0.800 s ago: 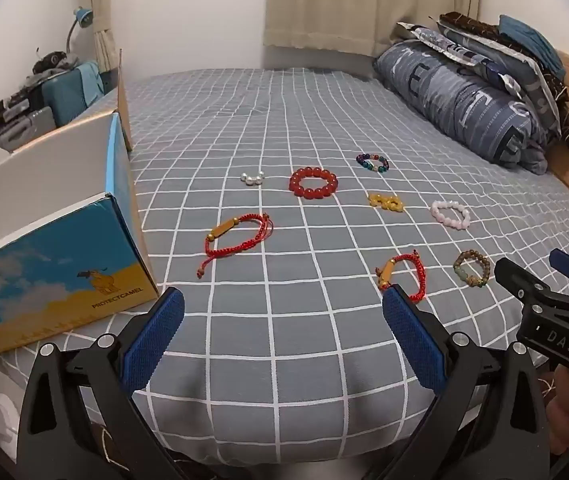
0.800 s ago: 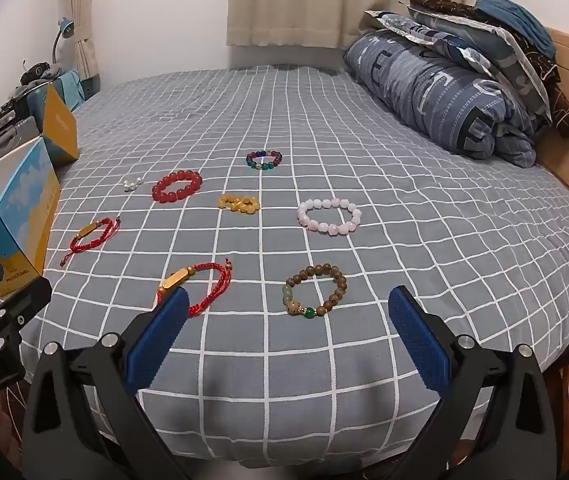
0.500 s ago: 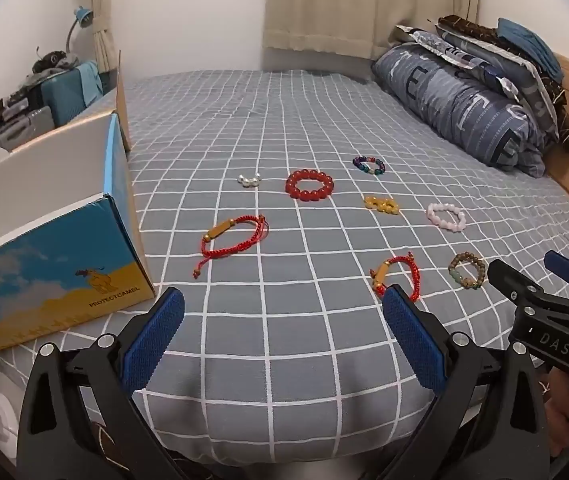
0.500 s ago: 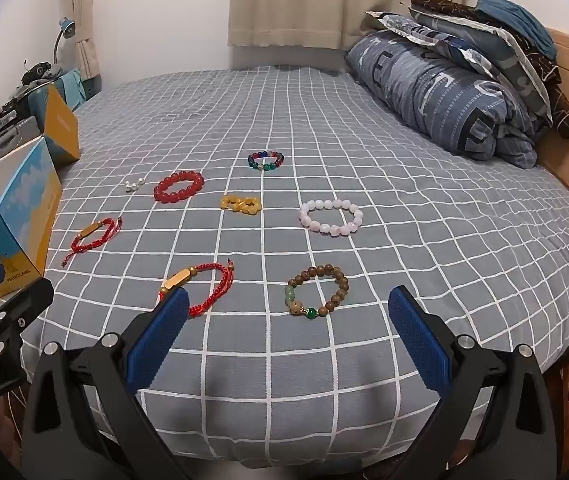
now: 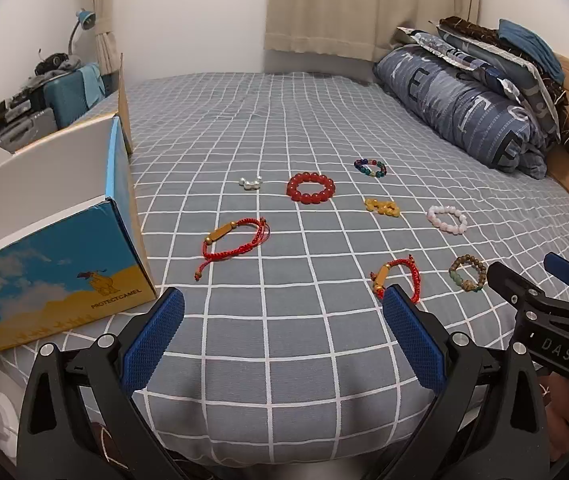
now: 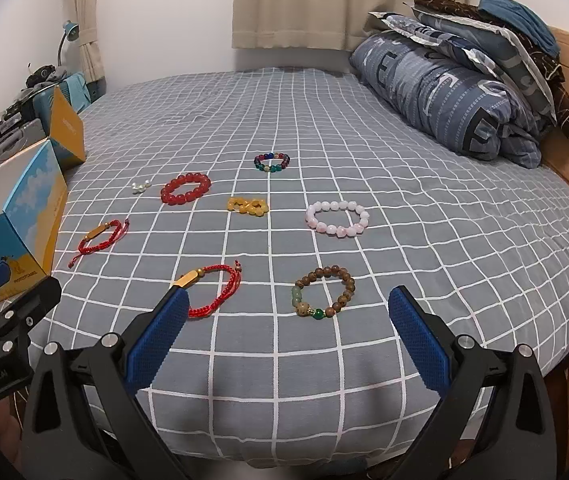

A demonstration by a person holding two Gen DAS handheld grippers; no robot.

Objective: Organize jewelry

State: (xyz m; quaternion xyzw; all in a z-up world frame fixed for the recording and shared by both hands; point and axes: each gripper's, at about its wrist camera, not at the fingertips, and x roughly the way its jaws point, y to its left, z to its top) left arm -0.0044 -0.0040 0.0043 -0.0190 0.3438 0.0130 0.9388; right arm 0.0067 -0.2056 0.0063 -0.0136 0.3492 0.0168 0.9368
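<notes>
While both grippers, left (image 5: 282, 336) and right (image 6: 288, 336), hover jaws apart, nothing gripped, bracelets lying mid-frame on bed (image 6: 424, 184): approach stage, next probably closing on wooden bracelet (image 6: 324, 292).

Both grippers draw back slightly
The left gripper (image 5: 282, 336) and right gripper (image 6: 288, 332) sit marginally farther from the bracelets.

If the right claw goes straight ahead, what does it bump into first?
Probably the brown wooden bead bracelet with green beads. It lies on the grey checked bedspread just ahead, between the open right claw tips. Depth is hard to judge, so it might touch the bedspread first.
</notes>
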